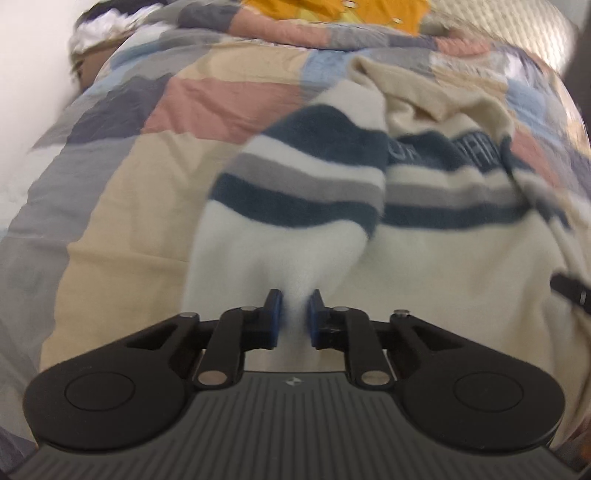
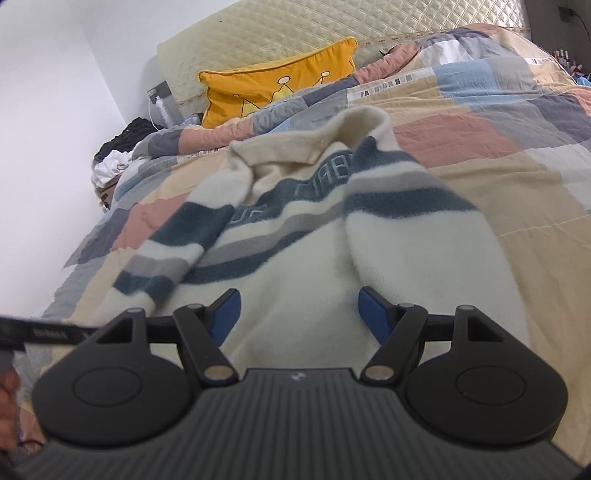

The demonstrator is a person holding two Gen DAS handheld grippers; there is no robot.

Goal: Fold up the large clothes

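Note:
A cream sweater [image 1: 443, 258] with navy and grey stripes lies spread on a patchwork quilt [image 1: 129, 206]. Its left sleeve [image 1: 295, 184] runs down to my left gripper [image 1: 295, 314], whose blue pads are shut on a bunched fold of the sleeve's white end. In the right wrist view the sweater [image 2: 295, 258] lies collar away from me, with both sleeves folded along the body. My right gripper [image 2: 299, 302] stands open just above the lower body, its right finger next to the right sleeve [image 2: 417, 229], nothing gripped.
A yellow cushion [image 2: 277, 85] leans on the quilted headboard [image 2: 258, 33] at the far end of the bed. A heap of dark and white clothes [image 2: 118, 151] lies by the white wall at the left. Quilt [image 2: 498, 155] stretches bare to the right of the sweater.

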